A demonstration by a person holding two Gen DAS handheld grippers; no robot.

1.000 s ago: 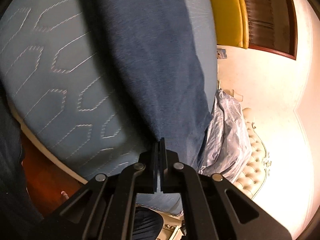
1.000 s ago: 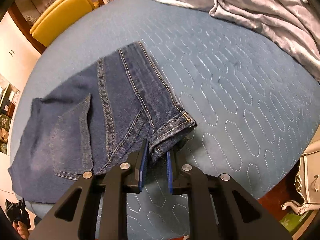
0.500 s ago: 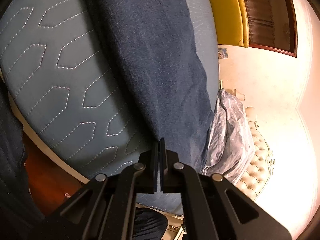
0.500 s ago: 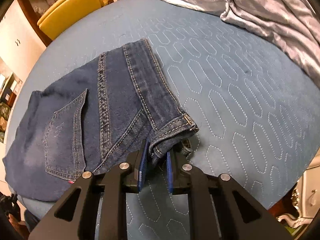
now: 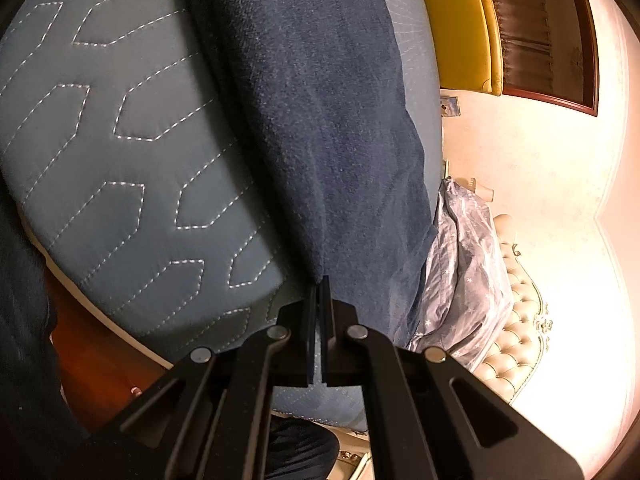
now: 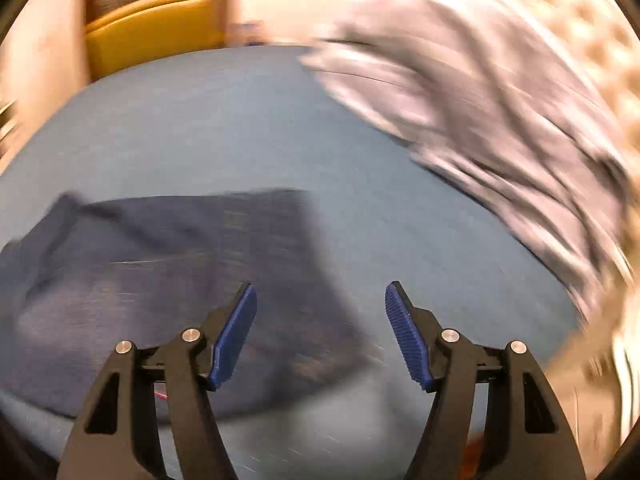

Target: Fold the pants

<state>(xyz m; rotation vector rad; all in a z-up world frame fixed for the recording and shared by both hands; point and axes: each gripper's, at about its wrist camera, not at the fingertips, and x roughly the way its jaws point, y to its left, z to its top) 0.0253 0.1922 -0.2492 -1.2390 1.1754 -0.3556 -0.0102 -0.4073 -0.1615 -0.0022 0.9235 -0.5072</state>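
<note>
Left wrist view
- Left gripper [image 5: 319,292]: jaws pressed together, pinching an edge of the jeans at the very tips.
- Jeans [image 5: 320,112]: dark blue denim, running up and away from the tips in one long band across the bedspread.
- Bedspread [image 5: 120,152]: blue, quilted with pale stitched hexagon outlines, beneath and to the left of the denim.
- Blanket [image 5: 468,276]: grey with small stars, bunched to the right of the denim, against the headboard.
- Headboard [image 5: 516,320]: cream, tufted with buttons, low on the right.
- Chair [image 5: 460,28]: yellow, at the top, beyond the far edge of the bed.
- Floor [image 5: 96,360]: reddish-brown wood, lower left, below the mattress edge.

Right wrist view (heavily blurred)
- Right gripper [image 6: 320,332]: jaws wide apart after just opening; nothing between the blue ribbed pads [image 6: 236,332], only denim and bedspread showing below the gap.
- Jeans [image 6: 160,264]: lying flat on the bedspread, lower left, spreading under the left finger; seams and pockets too smeared to make out.
- Bedspread [image 6: 240,120]: filling the middle of the frame around the denim.
- Blanket [image 6: 480,120]: crumpled at upper right, apart from the jeans.
- Chair [image 6: 152,36]: yellow, upper left, past the bed.
</note>
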